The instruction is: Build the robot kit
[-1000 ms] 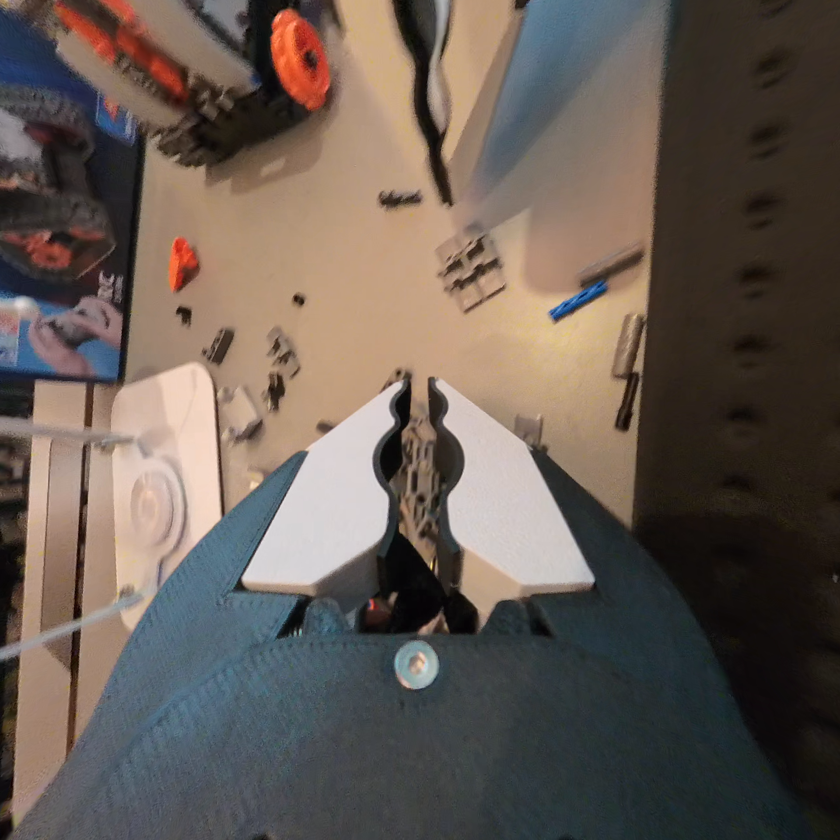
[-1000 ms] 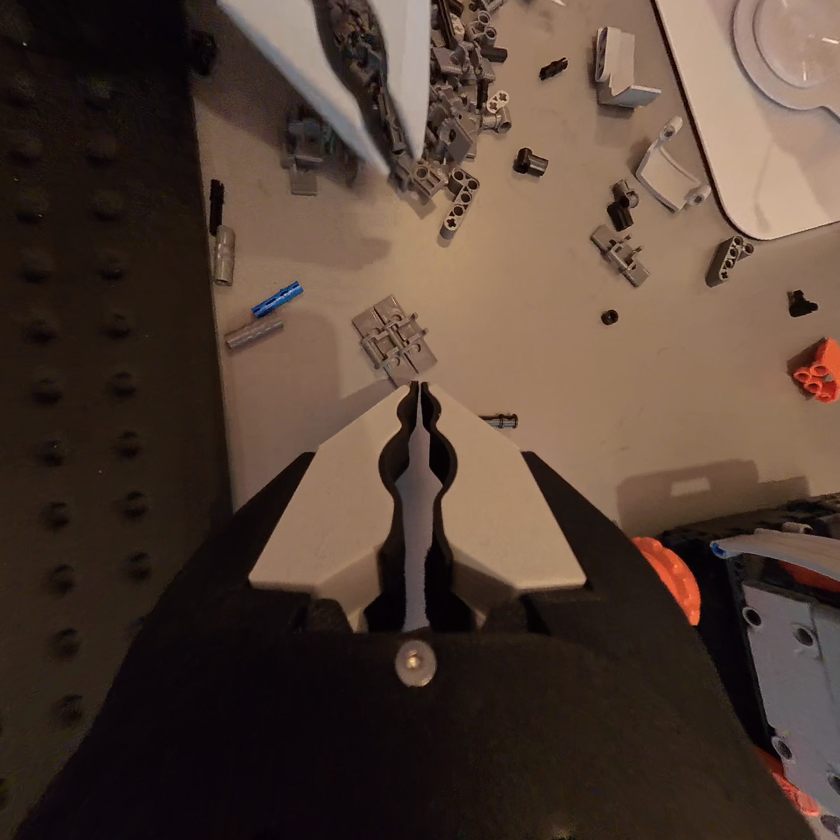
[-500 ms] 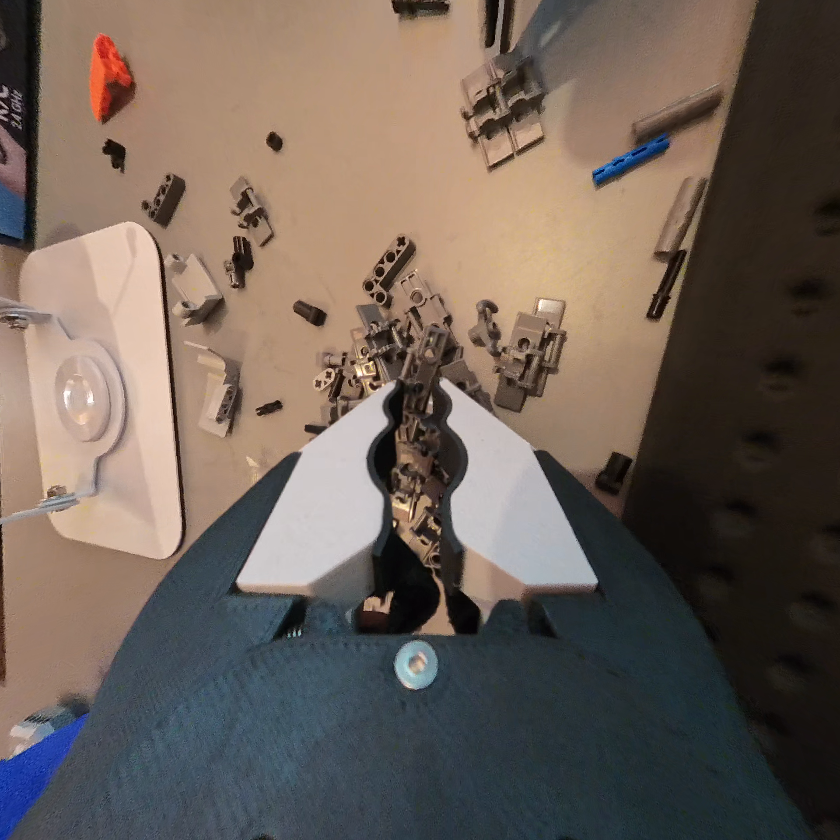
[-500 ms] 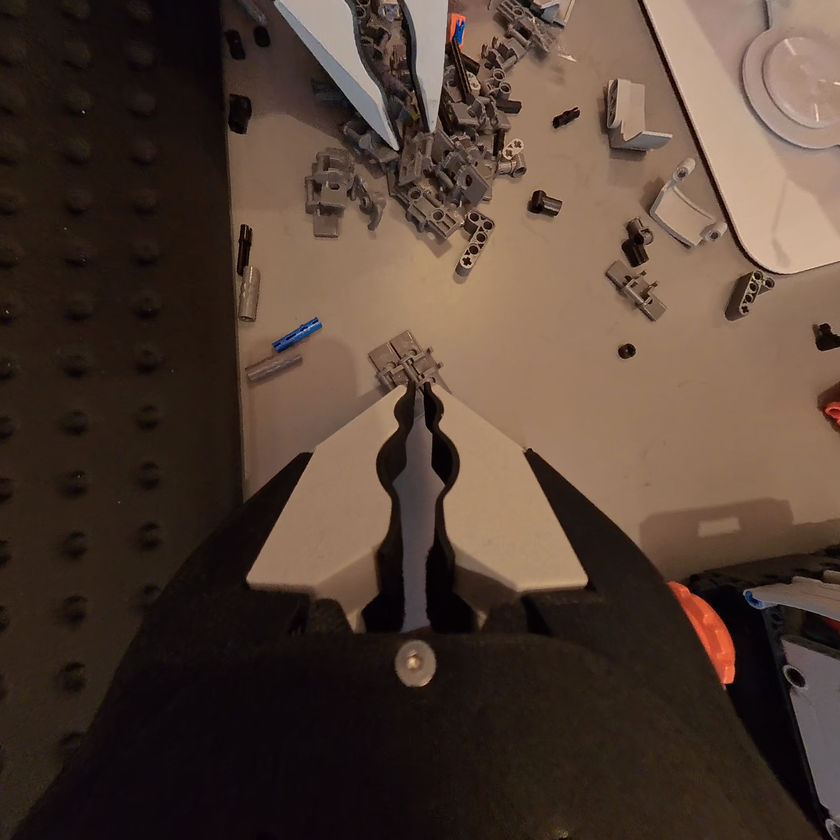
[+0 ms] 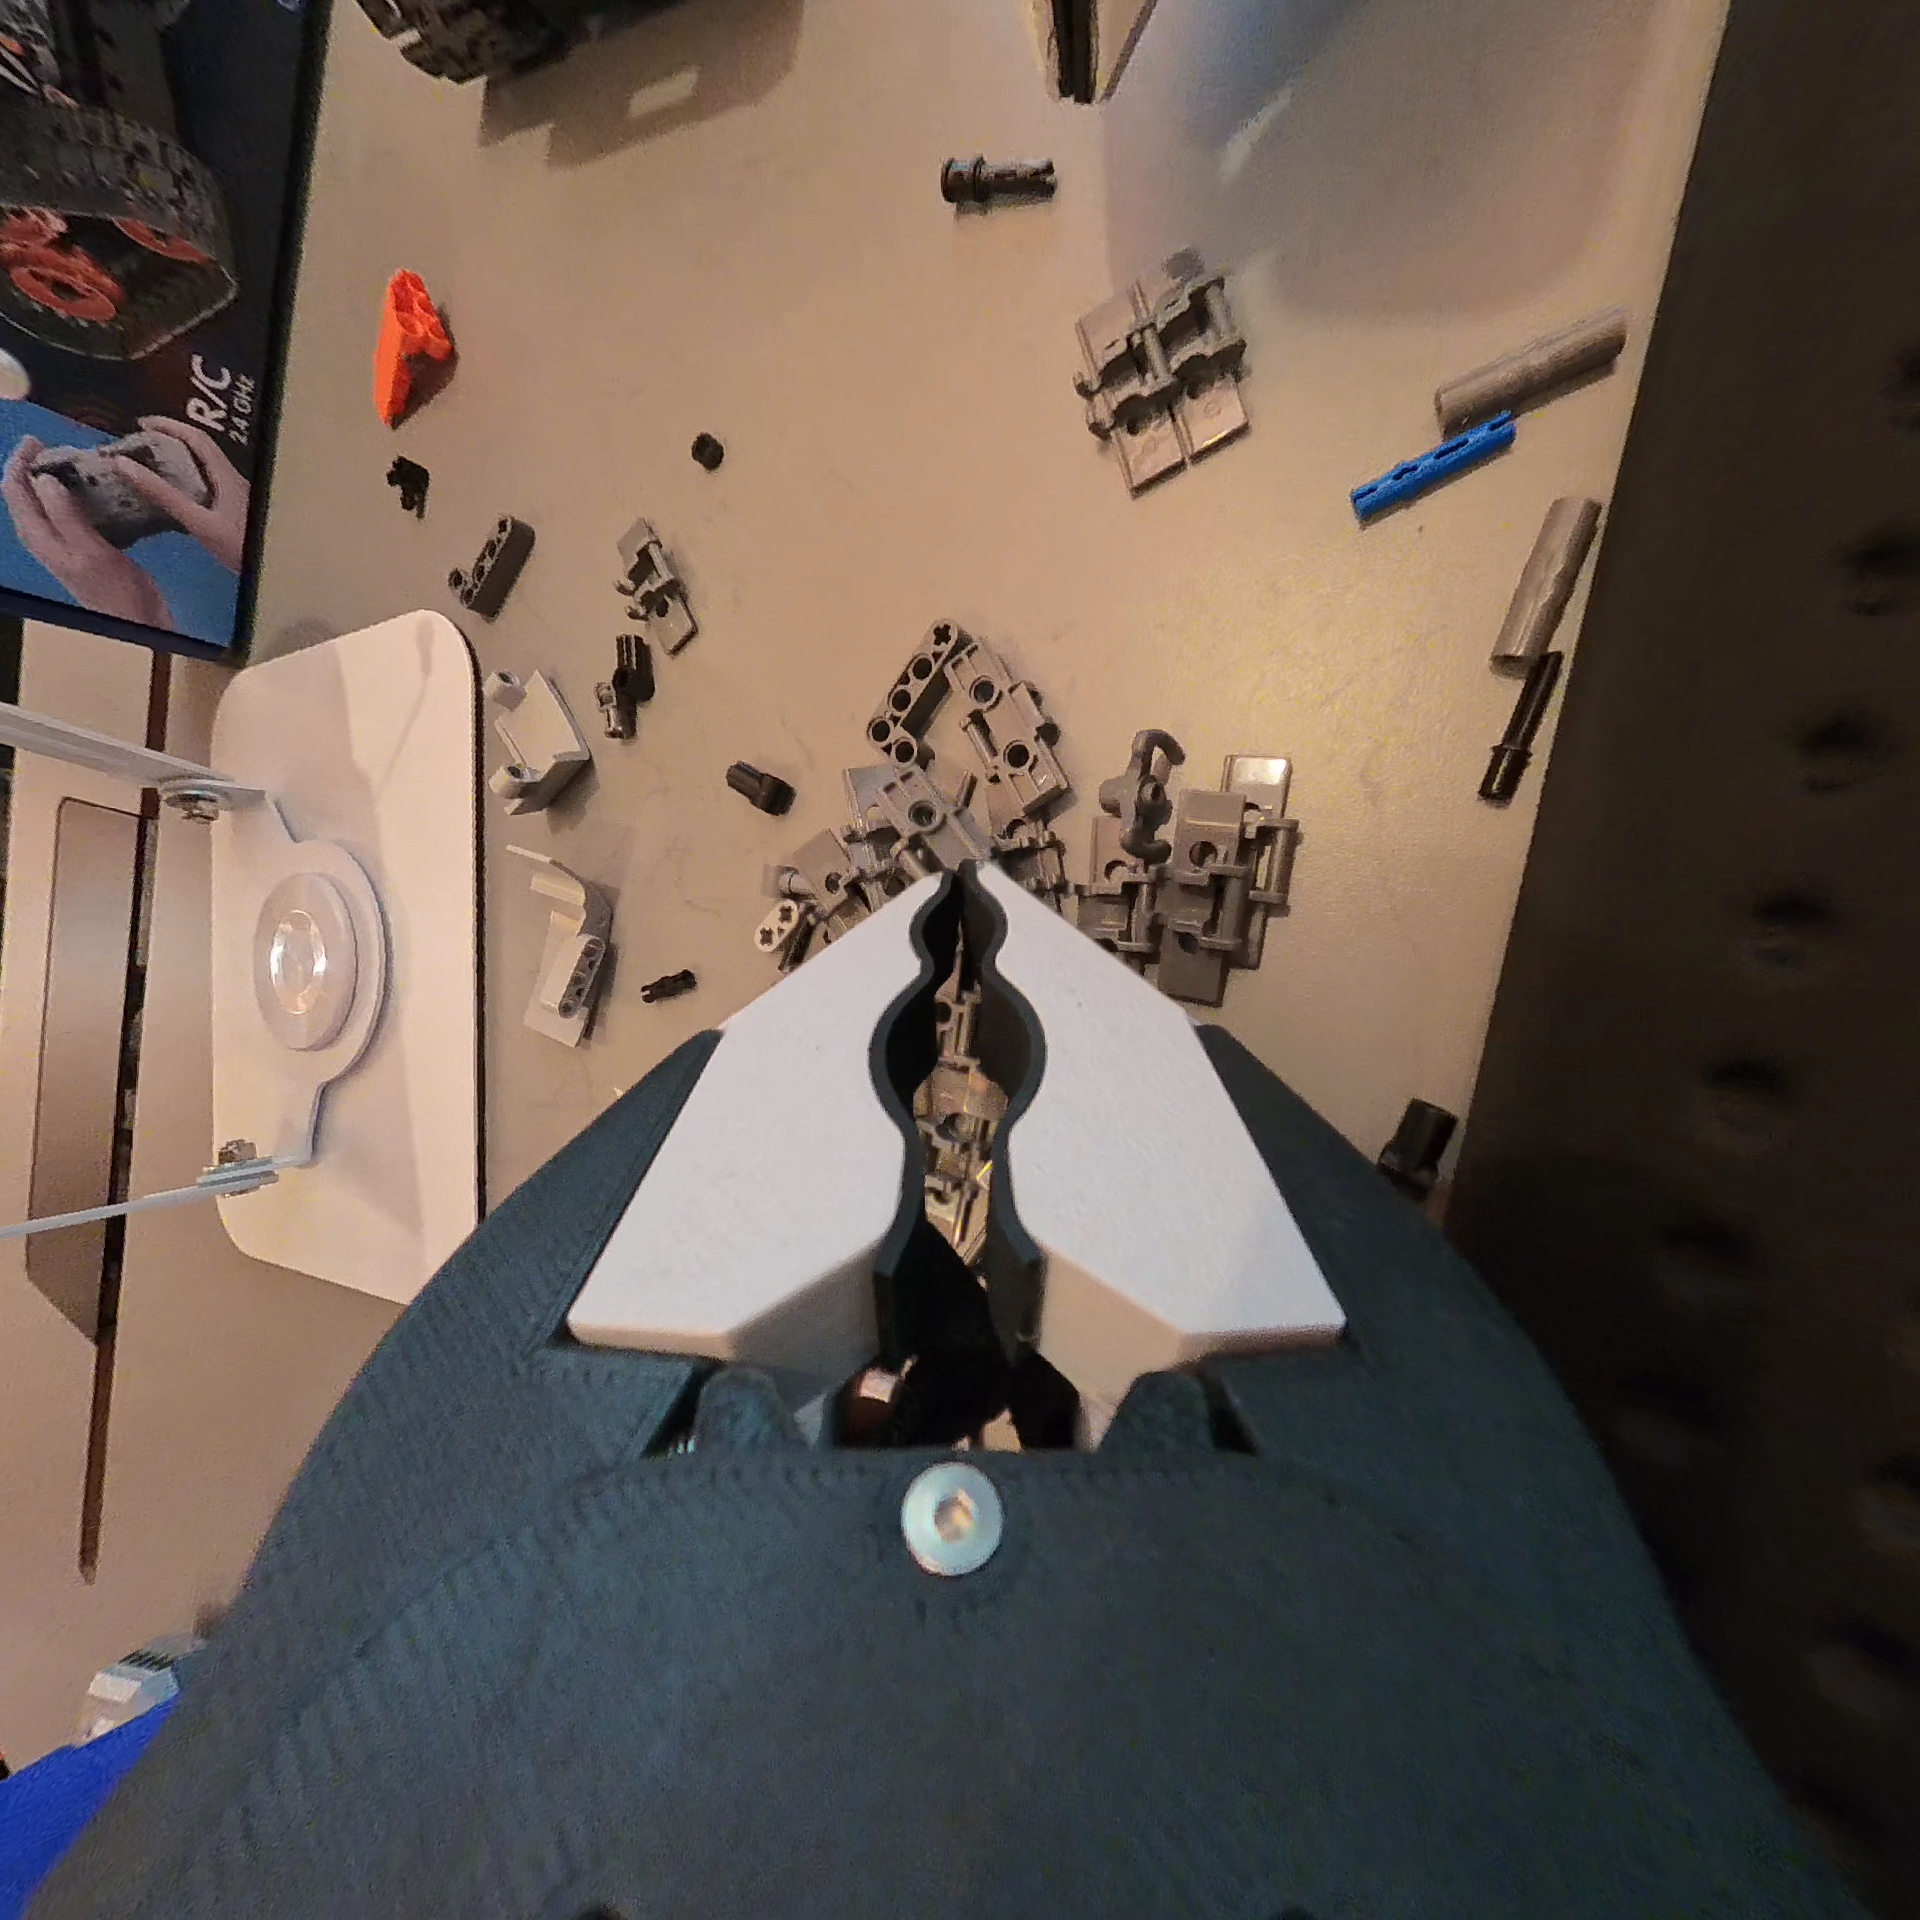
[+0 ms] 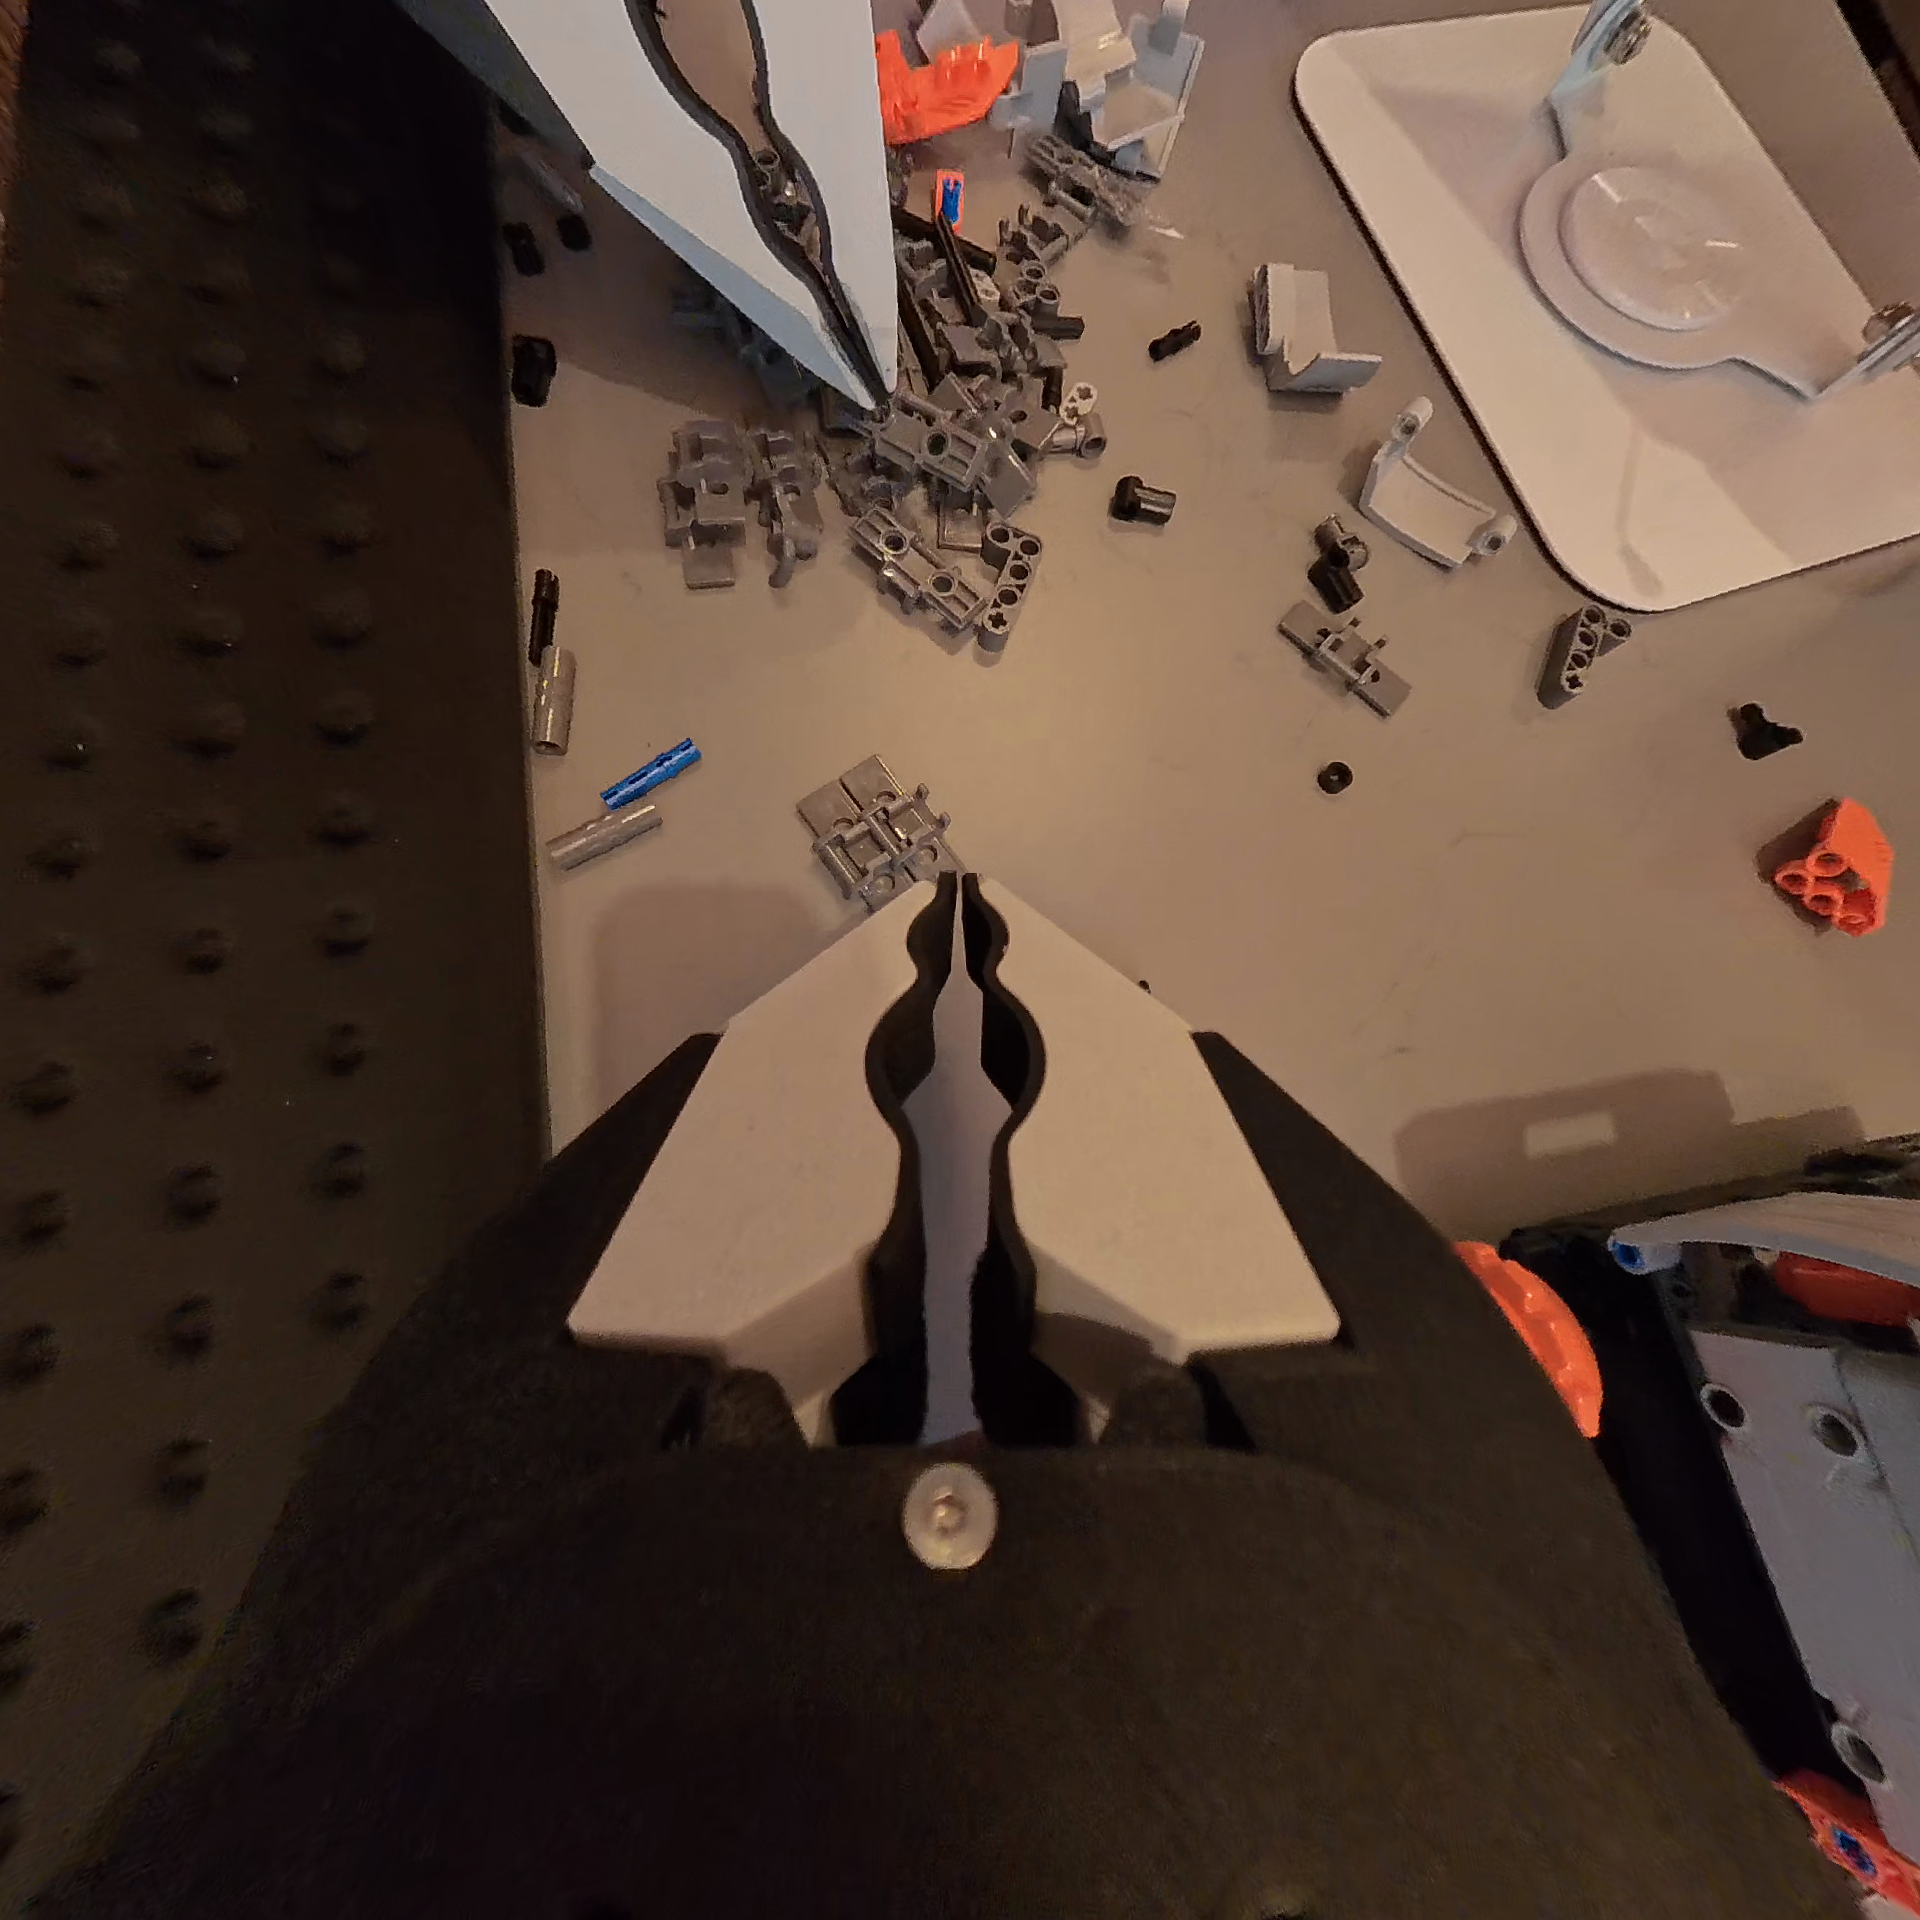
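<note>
A: How is the left gripper (image 5: 961, 878) set?

B: Its pale, wavy-edged fingers are drawn together until only a slit is left at the tips. The tips are pressed into a heap of grey plastic building pieces (image 5: 966, 748) on the counter (image 5: 831, 312). Whether a piece is pinched cannot be told.

A: And the right gripper (image 6: 958, 881)?

B: It is closed to the same thin slit, and nothing is seen between its fingers. Four joined grey track links (image 6: 878, 831) are found just ahead of its tips, slightly to the left.

A: Is any writing seen?

B: Print is carried on a blue toy box (image 5: 125, 312) far ahead and left of the left gripper.

A: What shapes and materials are noted?

B: A clump of flat, hinged track links (image 5: 1205, 883) is seen just right of the left tips. A ribbed blue pin (image 5: 1434, 478) and smooth grey tubes are seen ahead to the right. A wedge-shaped orange piece (image 5: 414, 343) is seen ahead left, and a glossy white rounded plate (image 5: 416, 727) directly left. A dark studded mat (image 6: 260, 727) is laid along the left of the right gripper.
</note>
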The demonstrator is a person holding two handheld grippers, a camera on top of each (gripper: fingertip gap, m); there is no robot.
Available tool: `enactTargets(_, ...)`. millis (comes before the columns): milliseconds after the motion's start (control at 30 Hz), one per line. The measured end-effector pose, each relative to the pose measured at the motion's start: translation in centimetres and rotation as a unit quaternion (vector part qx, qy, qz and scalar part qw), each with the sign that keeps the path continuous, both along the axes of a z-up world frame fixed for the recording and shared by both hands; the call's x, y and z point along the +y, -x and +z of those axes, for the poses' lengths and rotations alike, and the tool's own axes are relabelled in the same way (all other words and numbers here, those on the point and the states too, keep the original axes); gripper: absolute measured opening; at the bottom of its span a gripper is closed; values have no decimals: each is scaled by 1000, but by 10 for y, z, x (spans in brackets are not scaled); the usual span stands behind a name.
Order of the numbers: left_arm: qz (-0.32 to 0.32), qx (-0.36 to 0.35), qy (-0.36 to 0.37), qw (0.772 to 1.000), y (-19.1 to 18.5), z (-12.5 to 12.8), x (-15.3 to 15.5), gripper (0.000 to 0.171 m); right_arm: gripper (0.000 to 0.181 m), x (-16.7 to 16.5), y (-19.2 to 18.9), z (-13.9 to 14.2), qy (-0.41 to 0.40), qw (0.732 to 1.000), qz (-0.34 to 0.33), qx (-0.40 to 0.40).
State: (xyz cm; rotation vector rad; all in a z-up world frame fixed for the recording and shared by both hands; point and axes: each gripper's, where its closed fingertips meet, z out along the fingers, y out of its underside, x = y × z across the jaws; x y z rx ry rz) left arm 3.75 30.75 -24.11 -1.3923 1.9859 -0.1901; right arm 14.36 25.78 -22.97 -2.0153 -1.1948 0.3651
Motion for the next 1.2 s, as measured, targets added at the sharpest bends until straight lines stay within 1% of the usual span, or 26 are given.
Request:
enactTargets(100, -7, -18, 3, 1000, -7, 7, -5, 0, 0, -1, 5, 1, -4, 1000, 6, 3)
enactTargets(300, -48, -45, 18, 998, -36, 13, -27, 0, 0, 4, 19, 10, -28, 999, 17, 13)
enactTargets(367, -47, -25, 5, 999, -37, 10, -23, 0, 2, 5, 22, 10, -31, 999, 21, 6)
enactTargets(433, -40, -30, 16, 999, -35, 14, -21, 0, 4, 6, 23, 9, -34, 999, 23, 0)
enactTargets(467, -42, -25, 24, 999, -31, 14, -21, 0, 5, 4, 23, 7, -30, 999, 26, -1)
enactTargets(533, -36, -15, 13, 999, -22, 15, -11, 3, 6, 3, 22, 2, -26, 999, 28, -5)
enactTargets(567, -33, 0, 23, 999, -16, 12, -9, 9, 7, 2, 21, 1, -23, 999, 30, -6)
enactTargets(633, -34, 19, 30, 999, -11, 8, -5, 12, 9, 1, 21, -1, -20, 999, 32, -4)
enactTargets(700, -39, 43, 47, 997, -9, 1, -7, 20, 10, 2, 24, 1, -22, 999, 35, -2)
enactTargets(800, -45, 49, 52, 996, -13, -5, -8, 21, 15, 4, 36, 2, -24, 999, 44, -1)
enactTargets(933, -59, 43, 59, 996, -24, -11, -16, 20, 23, 10, 55, -9, -4, 998, 50, -27)
enactTargets(1000, -62, 44, 58, 995, -29, -16, -18, 17, 25, 15, 61, -16, 5, 998, 52, -44)
enactTargets(1133, -64, 43, 64, 995, -32, -18, -22, 18, 28, 24, 65, -26, 15, 997, 47, -61)
enactTargets(1200, -62, 35, 66, 995, -32, -18, -21, 18, 25, 26, 64, -27, 17, 997, 47, -66)
